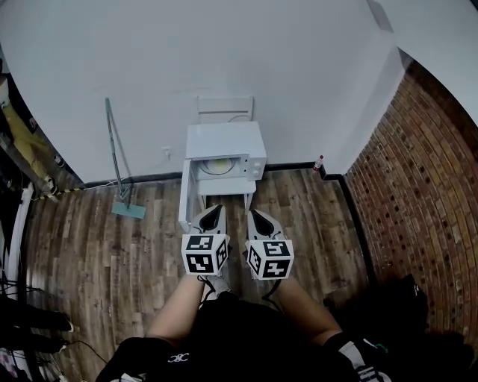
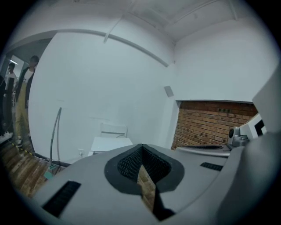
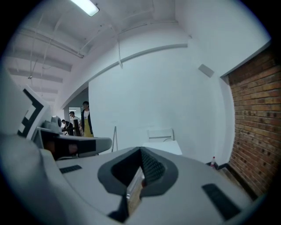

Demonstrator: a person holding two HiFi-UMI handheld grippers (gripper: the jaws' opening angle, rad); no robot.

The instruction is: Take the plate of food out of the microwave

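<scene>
Plain white wall (image 1: 224, 60) ahead, brick wall (image 1: 418, 171) right – wood-plank floor (image 1: 97, 246). mop (image 1: 116, 160) leaning on wall, white chair (image 1: 224, 110) against it, ceiling strip light (image 3: 86, 6) on.

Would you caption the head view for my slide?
Left hand-held gripper and right hand-held gripper, shut, face open microwave holding plate.

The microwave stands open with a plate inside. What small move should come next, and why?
Probably bring both grippers forward to the microwave's opening. Its door is swung open and the plate shows inside, so nothing blocks the way. The left gripper and right gripper are held short of it, each with its jaws together and nothing between them.
</scene>
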